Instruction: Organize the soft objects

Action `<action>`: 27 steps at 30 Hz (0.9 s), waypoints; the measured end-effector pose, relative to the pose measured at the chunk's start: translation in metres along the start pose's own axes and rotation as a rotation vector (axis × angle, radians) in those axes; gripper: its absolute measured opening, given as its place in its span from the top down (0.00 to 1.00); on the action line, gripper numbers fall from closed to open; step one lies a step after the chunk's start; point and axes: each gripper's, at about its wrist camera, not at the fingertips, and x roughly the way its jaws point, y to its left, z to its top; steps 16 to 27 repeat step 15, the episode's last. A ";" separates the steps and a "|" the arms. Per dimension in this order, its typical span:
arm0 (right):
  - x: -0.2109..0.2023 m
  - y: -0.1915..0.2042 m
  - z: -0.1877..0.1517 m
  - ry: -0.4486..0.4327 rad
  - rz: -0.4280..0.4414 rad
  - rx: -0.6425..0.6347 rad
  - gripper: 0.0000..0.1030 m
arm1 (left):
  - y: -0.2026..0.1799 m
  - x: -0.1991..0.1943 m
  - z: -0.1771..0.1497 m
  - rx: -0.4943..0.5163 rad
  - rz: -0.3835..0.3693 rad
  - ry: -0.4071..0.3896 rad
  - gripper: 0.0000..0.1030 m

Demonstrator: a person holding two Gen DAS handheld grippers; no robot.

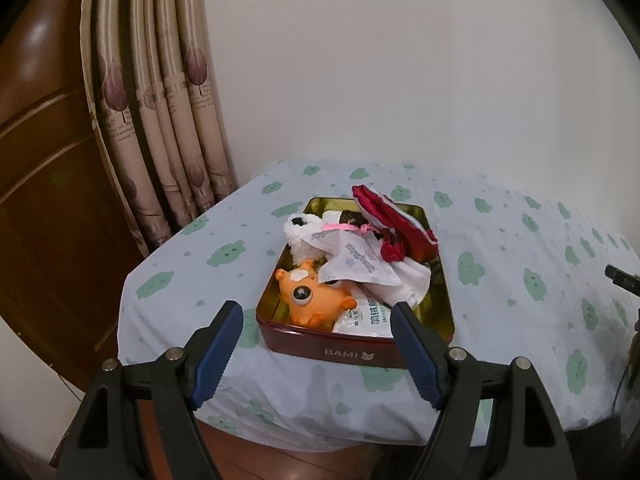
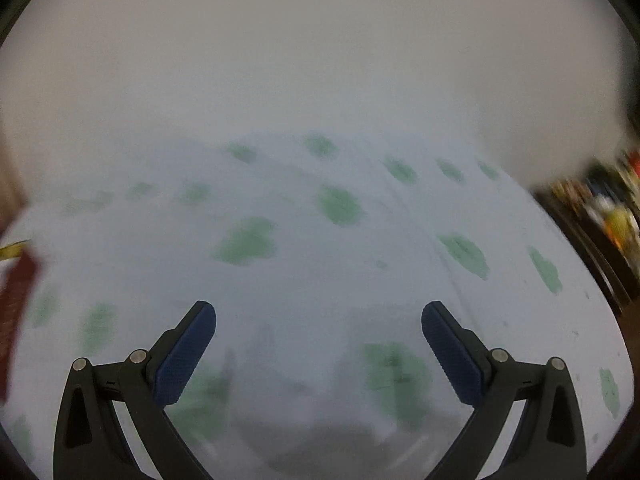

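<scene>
A dark red tin point(image 1: 352, 350) marked BAMI sits on the table with the pale green-patterned cloth point(image 1: 520, 248). In it lie an orange soft toy point(image 1: 316, 300), a white fluffy toy point(image 1: 298, 236), white printed packets point(image 1: 356, 260), a white cloth point(image 1: 408, 280) and a red pouch point(image 1: 392, 220). My left gripper point(image 1: 318, 312) is open and empty, just in front of the tin's near wall. My right gripper point(image 2: 318, 314) is open and empty over bare cloth point(image 2: 320, 260); that view is blurred. The tin's red edge point(image 2: 16, 300) shows at its far left.
Beige curtains point(image 1: 160, 120) and a brown wooden panel point(image 1: 48, 160) stand to the left of the table. A white wall point(image 1: 400, 80) is behind it. A dark object point(image 1: 622, 278) pokes in at the right edge. Blurred colourful items point(image 2: 608, 208) sit at the right.
</scene>
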 end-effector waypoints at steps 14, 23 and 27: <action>0.060 -0.036 0.002 0.259 -0.020 0.109 0.00 | 0.000 -0.011 -0.003 -0.006 0.100 -0.042 0.13; 0.071 -0.046 0.001 0.282 -0.078 0.091 0.00 | -0.002 -0.012 -0.003 -0.001 0.093 -0.027 0.13; 0.071 -0.046 0.001 0.282 -0.078 0.091 0.00 | -0.002 -0.012 -0.003 -0.001 0.093 -0.027 0.13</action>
